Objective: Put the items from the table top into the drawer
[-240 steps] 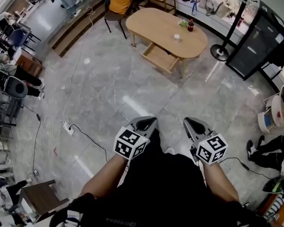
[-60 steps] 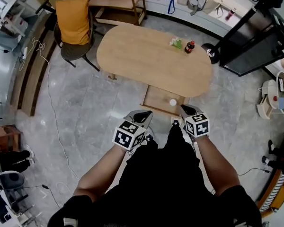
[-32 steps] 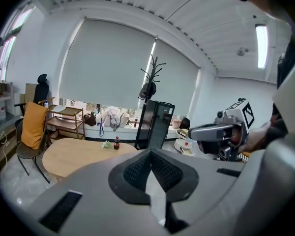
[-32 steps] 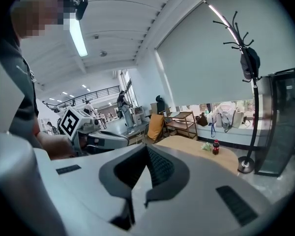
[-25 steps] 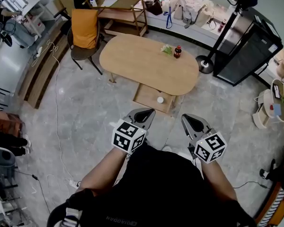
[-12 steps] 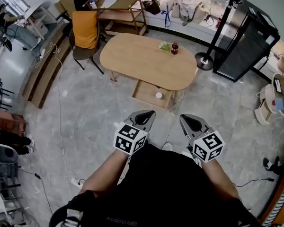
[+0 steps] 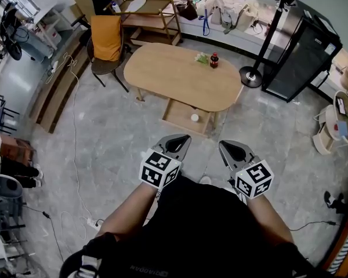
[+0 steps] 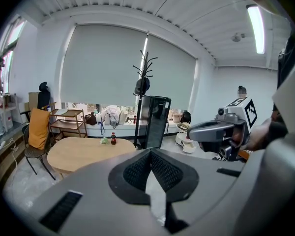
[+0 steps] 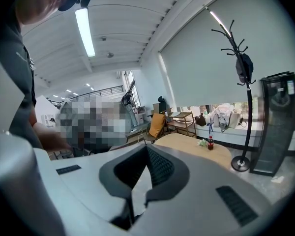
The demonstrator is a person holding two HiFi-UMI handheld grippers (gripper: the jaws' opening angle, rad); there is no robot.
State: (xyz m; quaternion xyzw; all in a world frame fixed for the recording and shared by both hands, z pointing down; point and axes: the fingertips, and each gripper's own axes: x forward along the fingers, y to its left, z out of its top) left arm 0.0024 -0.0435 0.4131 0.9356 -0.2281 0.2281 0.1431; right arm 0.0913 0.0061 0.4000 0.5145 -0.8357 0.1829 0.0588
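Table (image 7: 180,80) farther off than earlier, left tool (image 7: 182,138) and right tool (image 7: 223,145) pressed together

Grey marble floor (image 7: 116,126), black cabinet (image 7: 301,54), coat stand (image 7: 250,77), wooden shelf (image 7: 153,7), ceiling strip light (image 9: 84,31).

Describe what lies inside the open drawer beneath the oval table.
One small white round object lies in the drawer. The drawer's rear part is covered by the table top, so anything there cannot be seen.
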